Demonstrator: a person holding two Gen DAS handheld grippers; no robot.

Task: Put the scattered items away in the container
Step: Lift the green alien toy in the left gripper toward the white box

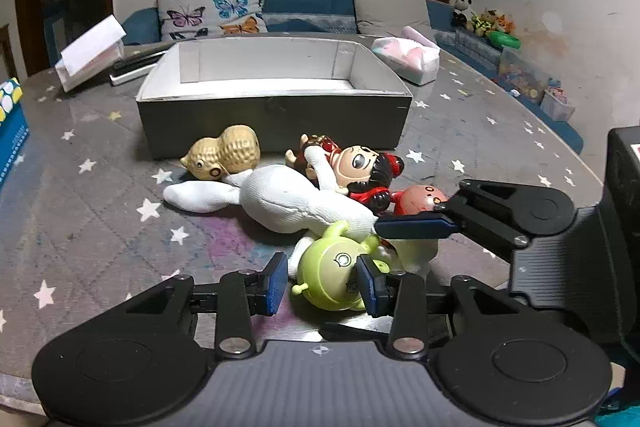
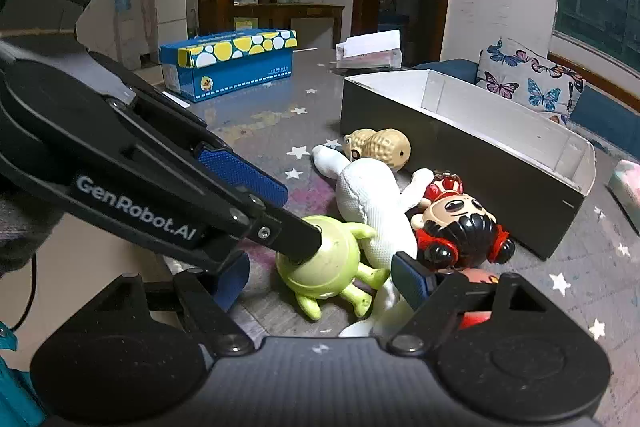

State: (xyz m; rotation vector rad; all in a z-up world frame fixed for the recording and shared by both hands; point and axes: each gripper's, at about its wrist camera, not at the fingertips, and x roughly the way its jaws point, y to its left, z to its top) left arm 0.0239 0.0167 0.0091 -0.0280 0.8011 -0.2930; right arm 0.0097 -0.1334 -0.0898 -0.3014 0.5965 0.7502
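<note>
A green one-eyed monster toy (image 1: 338, 273) (image 2: 326, 261) lies on the star-patterned table between the fingers of my left gripper (image 1: 322, 283), which is open around it. My right gripper (image 2: 320, 285) is open too, its jaws astride the white plush doll's (image 1: 292, 201) (image 2: 372, 199) lower end beside the green toy. A black-haired red doll (image 1: 360, 171) (image 2: 460, 227), a peanut toy (image 1: 224, 153) (image 2: 378, 147) and a small red round toy (image 1: 422, 199) (image 2: 476, 315) lie close by. The empty grey box (image 1: 276, 123) (image 2: 460, 155) stands just behind them.
A blue dotted tissue box (image 2: 228, 67) (image 1: 10, 135) and a white paper holder (image 1: 90, 53) (image 2: 370, 53) sit at the table's left and far side. A pink-white packet (image 1: 408, 59) lies right of the box. A sofa with a butterfly cushion (image 1: 212, 7) is beyond.
</note>
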